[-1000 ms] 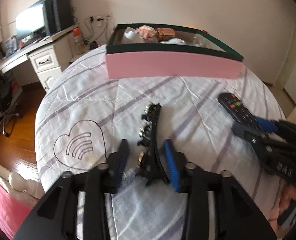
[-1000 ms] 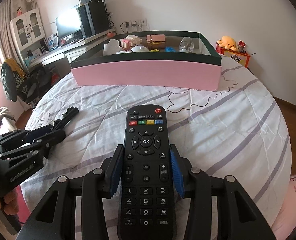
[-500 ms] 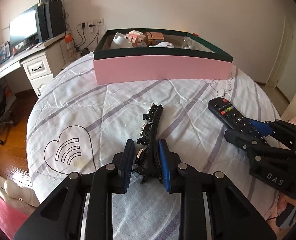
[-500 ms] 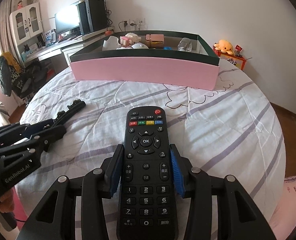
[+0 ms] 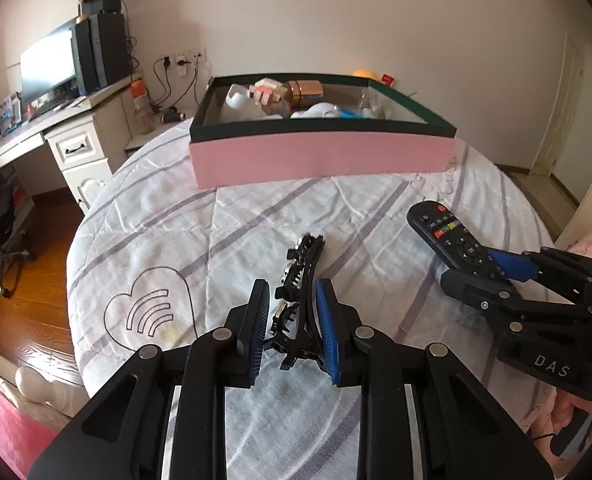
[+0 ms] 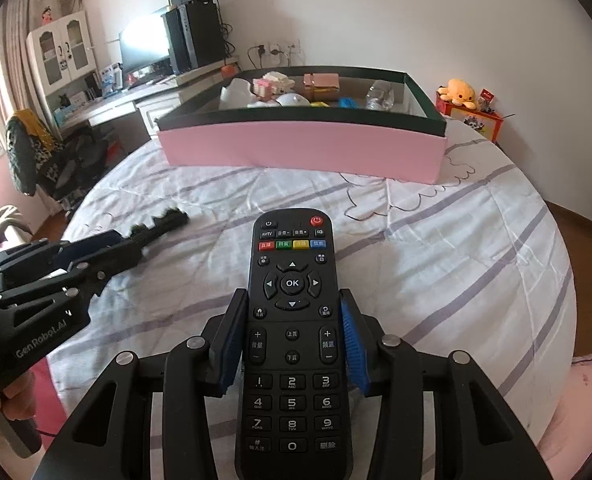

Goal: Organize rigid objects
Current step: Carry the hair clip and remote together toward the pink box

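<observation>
Gripping a black hair clip [image 5: 296, 300] near its rear end, the left gripper [image 5: 291, 320] had its two blue-padded fingers clenched on the clip's sides, the jaws having just been closing onto it. The clip lay lengthwise on a white bedspread with lilac stripes [image 5: 255, 216], its toothed front end pointing toward a long pink box [image 5: 320, 156] at the far side of the bed. In the right wrist view the clip's front end [image 6: 163, 220] stuck out past the left gripper [image 6: 111, 244] at the left edge.

The right gripper [image 6: 291, 340] was clamped on a black remote control [image 6: 291, 320], one pad against each long side about halfway along its body, the button face turned up and the red power button at the far end. Seen from the left camera, the remote [image 5: 452, 236] and the right gripper [image 5: 484, 268] sat to the right of the clip, well apart from it.

The pink box had a dark green rim and already held several small items, including a white cup [image 5: 237, 98] and a copper-coloured box [image 6: 322, 80]. A desk with a monitor [image 5: 47, 68] stood beyond the bed at the left.
</observation>
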Demonstrator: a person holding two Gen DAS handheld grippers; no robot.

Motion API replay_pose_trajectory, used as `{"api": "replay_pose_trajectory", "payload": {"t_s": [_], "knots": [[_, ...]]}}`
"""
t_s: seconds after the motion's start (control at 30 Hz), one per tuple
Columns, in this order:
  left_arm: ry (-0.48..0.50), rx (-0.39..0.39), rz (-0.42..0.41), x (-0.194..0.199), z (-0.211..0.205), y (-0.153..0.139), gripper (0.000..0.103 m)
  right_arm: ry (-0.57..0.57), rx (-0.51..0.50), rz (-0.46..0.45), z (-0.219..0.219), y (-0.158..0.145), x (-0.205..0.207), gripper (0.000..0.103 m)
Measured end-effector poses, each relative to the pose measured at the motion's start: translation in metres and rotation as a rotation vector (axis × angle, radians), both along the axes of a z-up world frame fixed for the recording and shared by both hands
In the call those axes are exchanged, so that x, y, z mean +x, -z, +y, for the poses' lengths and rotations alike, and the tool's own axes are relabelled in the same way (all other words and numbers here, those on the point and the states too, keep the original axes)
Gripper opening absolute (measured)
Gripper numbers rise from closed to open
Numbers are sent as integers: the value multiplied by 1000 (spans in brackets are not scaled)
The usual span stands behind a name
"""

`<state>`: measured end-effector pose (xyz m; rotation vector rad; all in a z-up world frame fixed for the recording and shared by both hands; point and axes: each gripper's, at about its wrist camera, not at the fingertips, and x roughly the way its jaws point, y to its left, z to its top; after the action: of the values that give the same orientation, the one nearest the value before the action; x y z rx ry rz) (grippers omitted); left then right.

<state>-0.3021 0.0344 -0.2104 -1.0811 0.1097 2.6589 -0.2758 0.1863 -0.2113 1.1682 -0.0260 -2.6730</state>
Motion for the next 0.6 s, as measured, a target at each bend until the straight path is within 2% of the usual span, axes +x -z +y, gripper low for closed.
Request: {"api": "replay_pose_trajectory", "payload": {"t_s": [0.23, 0.6], "knots": [[17, 7, 10, 3, 0, -7, 19, -26, -59, 23, -1, -14, 0, 45], [46, 57, 5, 7, -9, -14, 19, -38, -80, 0, -3, -10, -5, 45]]}}
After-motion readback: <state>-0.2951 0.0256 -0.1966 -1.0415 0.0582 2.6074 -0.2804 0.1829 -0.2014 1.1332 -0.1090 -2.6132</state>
